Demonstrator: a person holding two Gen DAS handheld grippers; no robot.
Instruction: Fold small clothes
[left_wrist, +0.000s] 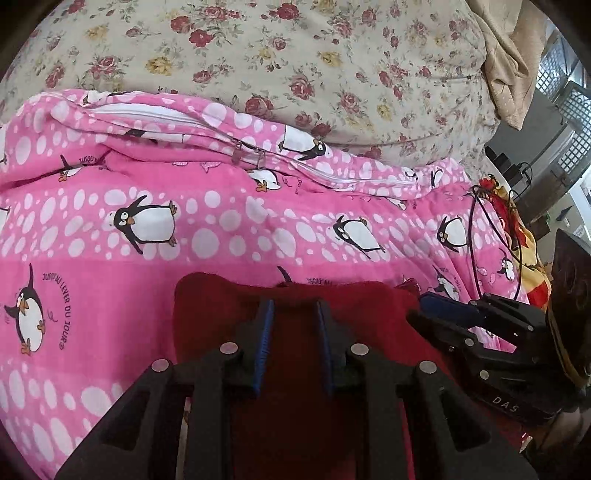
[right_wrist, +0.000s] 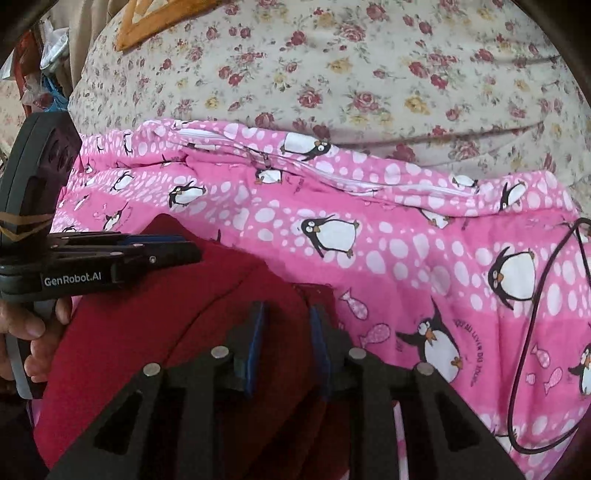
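Note:
A dark red garment (left_wrist: 221, 306) lies on the pink penguin-print cover (left_wrist: 147, 221). My left gripper (left_wrist: 294, 308) hovers over its far edge, jaws apart with nothing between them. The garment also shows in the right wrist view (right_wrist: 147, 325), with a curved folded edge. My right gripper (right_wrist: 287, 312) is over its right part, jaws apart and empty. The right gripper appears at the right in the left wrist view (left_wrist: 428, 306). The left gripper appears at the left in the right wrist view (right_wrist: 192, 247), its fingers close together over the garment's far corner.
A floral quilt (left_wrist: 295, 55) rises behind the pink cover (right_wrist: 406, 240). A black cable (right_wrist: 524, 332) loops over the cover on the right. A yellow and red cloth (left_wrist: 517, 236) lies at the bed's right edge. A wooden hanger (right_wrist: 136, 29) is at the far left.

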